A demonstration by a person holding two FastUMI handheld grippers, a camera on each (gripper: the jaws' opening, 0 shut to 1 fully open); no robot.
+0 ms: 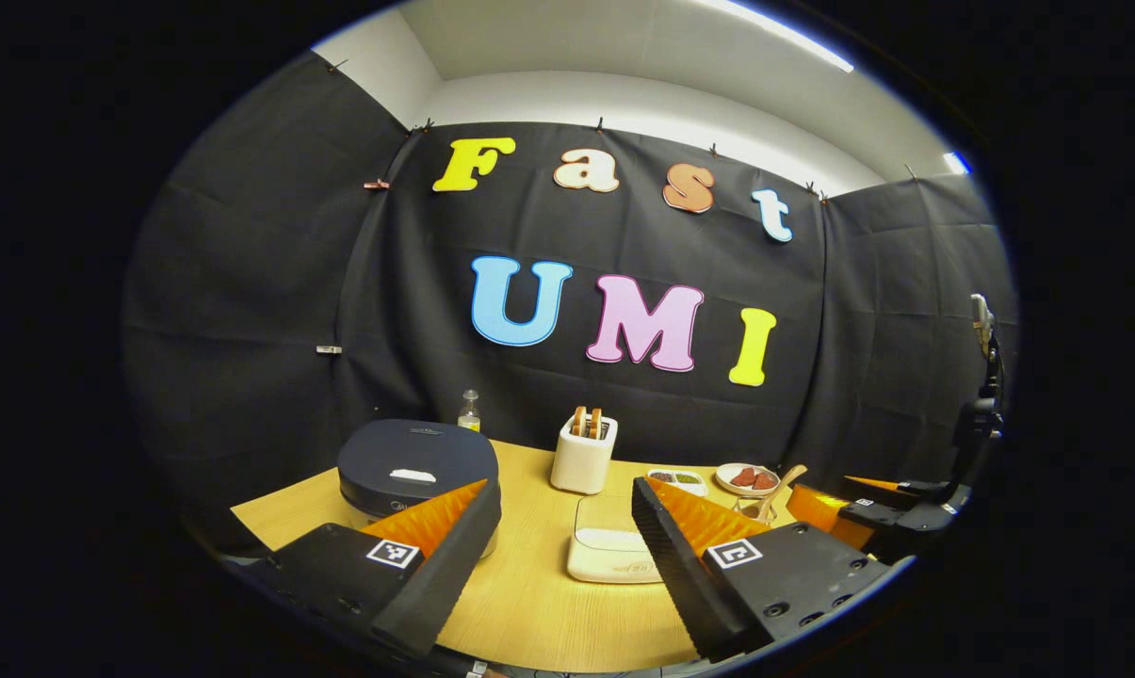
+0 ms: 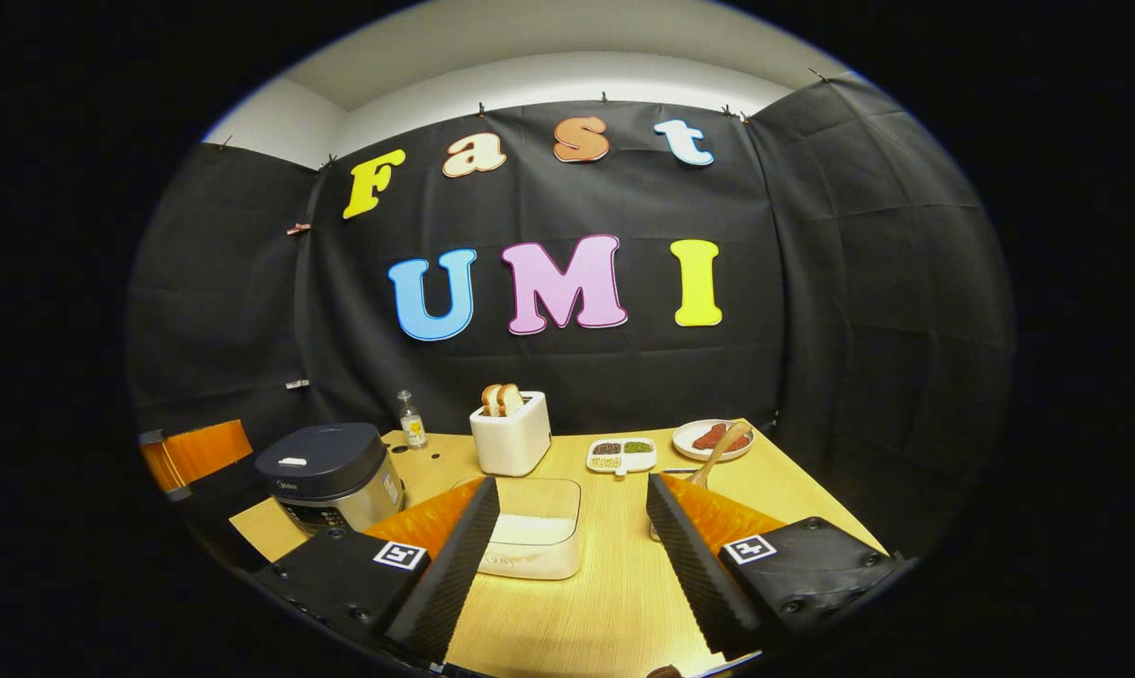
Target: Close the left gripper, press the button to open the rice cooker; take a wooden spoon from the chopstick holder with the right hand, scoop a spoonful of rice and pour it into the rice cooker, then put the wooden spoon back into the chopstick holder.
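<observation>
Left gripper view: left hand-held gripper [image 1: 567,537] spread wide above tabletop [image 1: 529,603], holding nothing; cooker [image 1: 416,466] lid down, far left; spoon [image 1: 776,494] right. Right gripper view: right hand-held gripper [image 2: 572,537] spread, empty; cooker [image 2: 327,471] left, spoon [image 2: 718,452] ahead-right.

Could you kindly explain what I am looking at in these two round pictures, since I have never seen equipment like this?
Each picture comes from a camera riding on a handheld two-finger gripper, looking forward along its fingers. A person holds one in each hand; there is no robot arm.

In the left gripper view, the left gripper is open and holds nothing. In the right gripper view, the right gripper is likewise open and empty.

On the wooden table stand a dark rice cooker with its lid shut, a clear container of rice, a toaster with bread, a small bottle, a divided dish of grains, a plate, and a wooden spoon, whose holder sits behind the finger.
</observation>
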